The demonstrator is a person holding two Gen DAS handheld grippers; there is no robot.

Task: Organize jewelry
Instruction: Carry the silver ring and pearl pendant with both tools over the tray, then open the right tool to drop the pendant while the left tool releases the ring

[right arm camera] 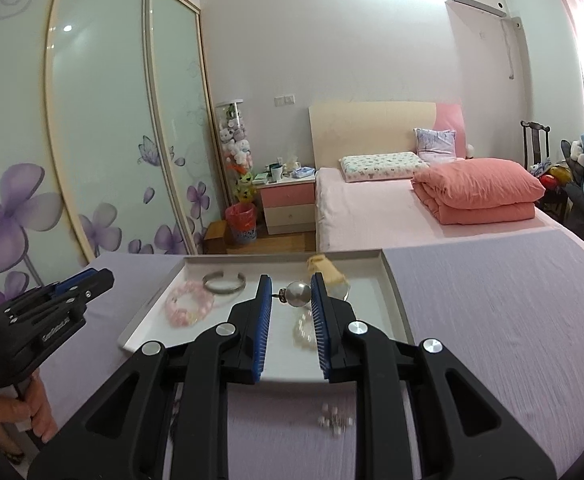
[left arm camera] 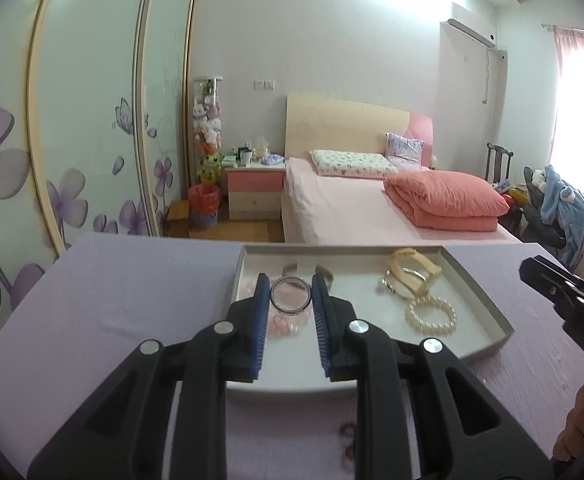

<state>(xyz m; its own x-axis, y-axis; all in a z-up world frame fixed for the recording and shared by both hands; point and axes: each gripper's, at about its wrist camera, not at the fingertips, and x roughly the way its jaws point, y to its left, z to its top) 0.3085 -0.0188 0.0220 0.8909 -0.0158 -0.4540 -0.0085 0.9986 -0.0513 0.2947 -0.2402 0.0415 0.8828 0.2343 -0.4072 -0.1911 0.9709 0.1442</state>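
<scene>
A grey tray (left arm camera: 488,312) lies on the lilac tablecloth and also shows in the right wrist view (right arm camera: 392,280). My left gripper (left arm camera: 291,290) is shut on a clear glass bangle (left arm camera: 291,293) and holds it over the tray, above a pink bead bracelet (left arm camera: 282,326). My right gripper (right arm camera: 292,290) is shut on a large pearl earring (right arm camera: 298,293) over the tray. In the tray lie a pearl bracelet (left arm camera: 431,315), a gold bangle (left arm camera: 398,280), a cream hair claw (left arm camera: 412,266), a silver cuff (right arm camera: 224,282) and the pink bracelet (right arm camera: 189,304).
Small white beads (right arm camera: 334,422) lie on the cloth near my right gripper's base. Dark purple beads (left arm camera: 346,436) lie on the cloth below my left gripper. The other gripper shows at the view edges (left arm camera: 564,296) (right arm camera: 52,312). A bed (left arm camera: 352,208) stands beyond the table.
</scene>
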